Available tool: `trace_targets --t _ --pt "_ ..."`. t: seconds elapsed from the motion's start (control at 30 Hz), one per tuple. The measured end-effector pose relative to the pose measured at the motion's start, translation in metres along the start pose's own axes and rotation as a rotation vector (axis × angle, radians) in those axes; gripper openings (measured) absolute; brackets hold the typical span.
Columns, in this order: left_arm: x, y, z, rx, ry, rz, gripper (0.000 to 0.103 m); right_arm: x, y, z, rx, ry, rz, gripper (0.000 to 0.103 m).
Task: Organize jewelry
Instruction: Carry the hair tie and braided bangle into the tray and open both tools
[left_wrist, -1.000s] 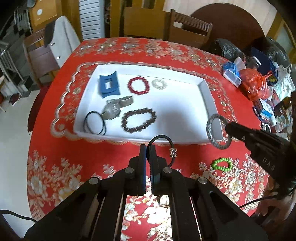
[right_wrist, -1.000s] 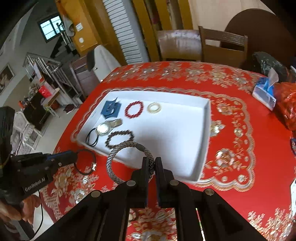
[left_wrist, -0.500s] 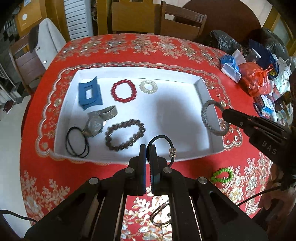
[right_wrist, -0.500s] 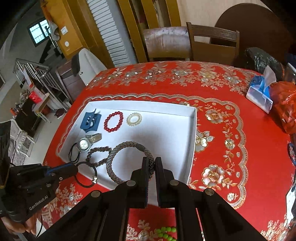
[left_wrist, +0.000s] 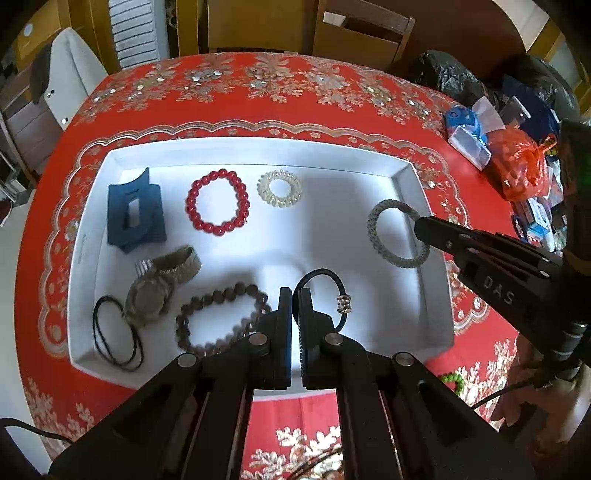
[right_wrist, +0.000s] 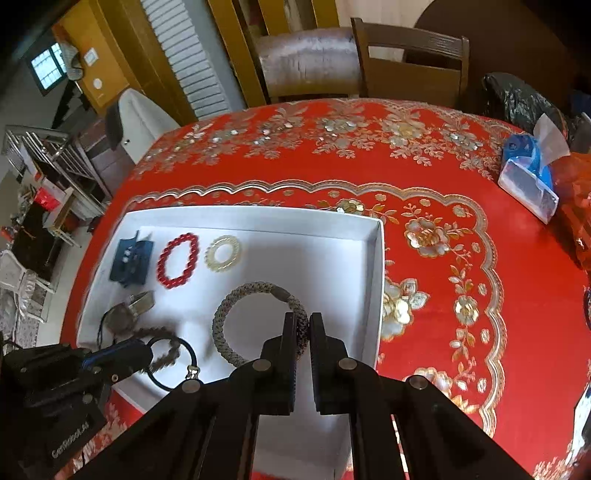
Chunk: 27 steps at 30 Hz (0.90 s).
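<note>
On the red table (left_wrist: 229, 92), the white tray (left_wrist: 258, 151) fills the middle of the frame. It holds a blue clip (left_wrist: 135, 214), a watch (left_wrist: 155, 288), and brown (left_wrist: 218, 321) and red (left_wrist: 218, 203) bead bracelets. Above it, the left claw (left_wrist: 294, 306) pinches a black hair tie (left_wrist: 325, 291), and the right claw (right_wrist: 303, 332) pinches a grey braided band (right_wrist: 255, 317). The placing step is in hand; next, each claw must lower and open over bare tray floor.

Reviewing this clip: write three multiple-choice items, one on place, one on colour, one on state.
1. Where does the watch lie? A in the white tray; B on the tablecloth; C on a chair.
2. What colour is the bead bracelet beside the clear coil band? A green; B red; C blue.
3. The right tool is: A open, empty; B out of view; C shut on the grey braided band.

A, it rests on the tray floor; B, its beads are red; C, its fingers pinch the band.
</note>
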<state>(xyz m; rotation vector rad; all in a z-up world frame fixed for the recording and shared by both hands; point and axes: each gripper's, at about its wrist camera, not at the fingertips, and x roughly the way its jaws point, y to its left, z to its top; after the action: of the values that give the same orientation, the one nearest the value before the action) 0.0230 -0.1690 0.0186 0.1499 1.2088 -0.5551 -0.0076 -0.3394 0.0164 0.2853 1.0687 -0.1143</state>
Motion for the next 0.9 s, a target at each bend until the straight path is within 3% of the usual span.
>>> trace_targets --t 0.53,0.8,0.87,0.9 --pt "0.040 0.020 0.031 -0.056 0.046 0.002 0.002 0.067 0.002 0.041 -0.013 0.060 -0.039 0.006" --pt "0.048 0.026 0.033 -0.075 0.061 0.014 0.002 0.075 0.002 0.048 0.005 0.060 -0.028 0.006" --pt "0.048 0.026 0.033 -0.079 0.060 0.024 0.002 0.074 0.000 0.048 0.020 0.065 -0.030 0.008" --pt "0.047 0.027 0.033 -0.084 0.059 0.028 0.002 0.074 -0.001 0.048 0.026 0.066 -0.031 0.015"
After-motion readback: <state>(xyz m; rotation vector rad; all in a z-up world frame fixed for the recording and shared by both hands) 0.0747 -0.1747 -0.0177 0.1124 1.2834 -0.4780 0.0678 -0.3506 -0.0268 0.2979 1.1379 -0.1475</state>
